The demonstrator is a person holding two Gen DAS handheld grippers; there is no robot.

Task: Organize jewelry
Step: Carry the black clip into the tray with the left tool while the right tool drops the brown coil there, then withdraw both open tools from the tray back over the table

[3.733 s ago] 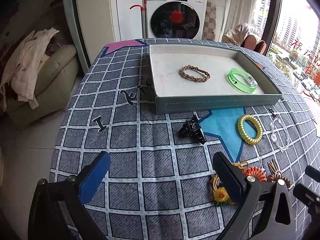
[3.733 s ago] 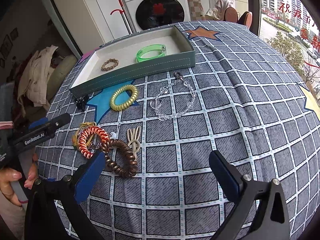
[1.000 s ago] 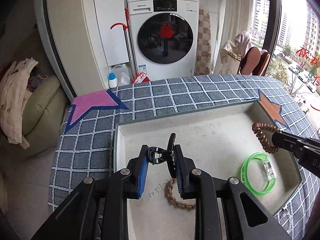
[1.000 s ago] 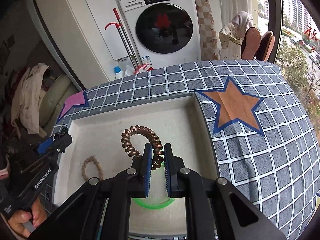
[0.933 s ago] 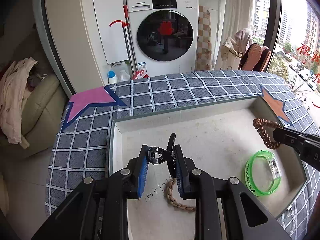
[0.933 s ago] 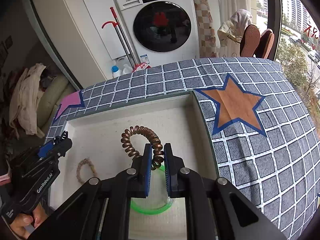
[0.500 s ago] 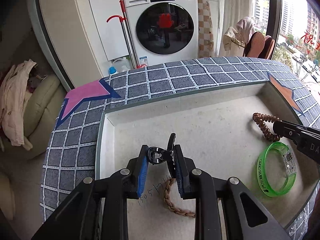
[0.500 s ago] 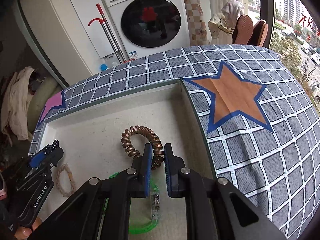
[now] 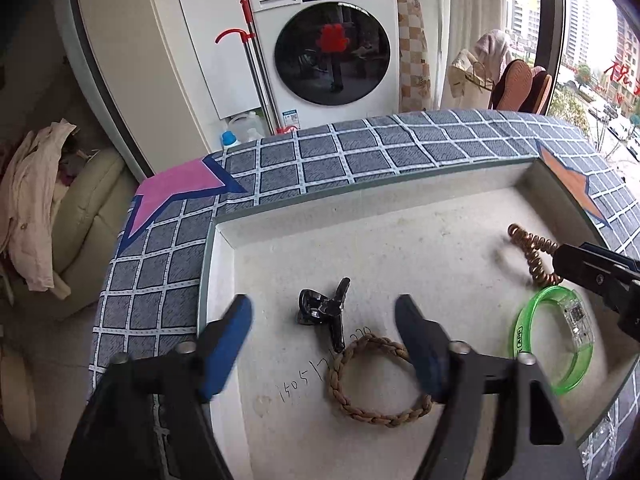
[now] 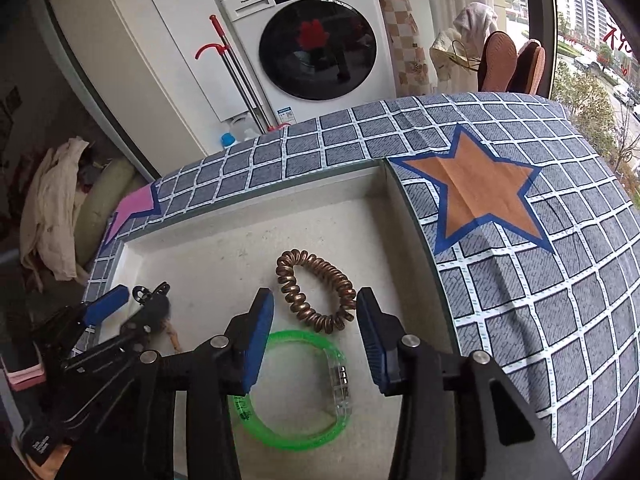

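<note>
A shallow grey tray (image 9: pixel 360 196) with a pale floor lies below both grippers. My left gripper (image 9: pixel 322 344) has its jaws opening wide. The black hair clip (image 9: pixel 324 312) sits free on the tray floor just past its blue pads. A braided brown bracelet (image 9: pixel 376 380) lies beneath it. My right gripper (image 10: pixel 316 340) also has its jaws opening. The copper coil hair tie (image 10: pixel 316 292) rests loose on the tray floor between and beyond its fingertips. A green bangle (image 10: pixel 296 392) lies under that gripper. The left gripper (image 10: pixel 108 304) shows at the left of the right wrist view.
The tray (image 10: pixel 260 216) sits on a table with a grey checked cloth (image 10: pixel 560 300) marked by an orange star (image 10: pixel 480 192) and a pink star (image 9: pixel 176 188). A washing machine (image 9: pixel 332 52) stands beyond the table's far edge, and a sofa with clothes (image 9: pixel 52 216) is at the left.
Both grippers have opened. The black clip has left the left pads and the copper coil has left the right pads; both now lie on the tray floor.
</note>
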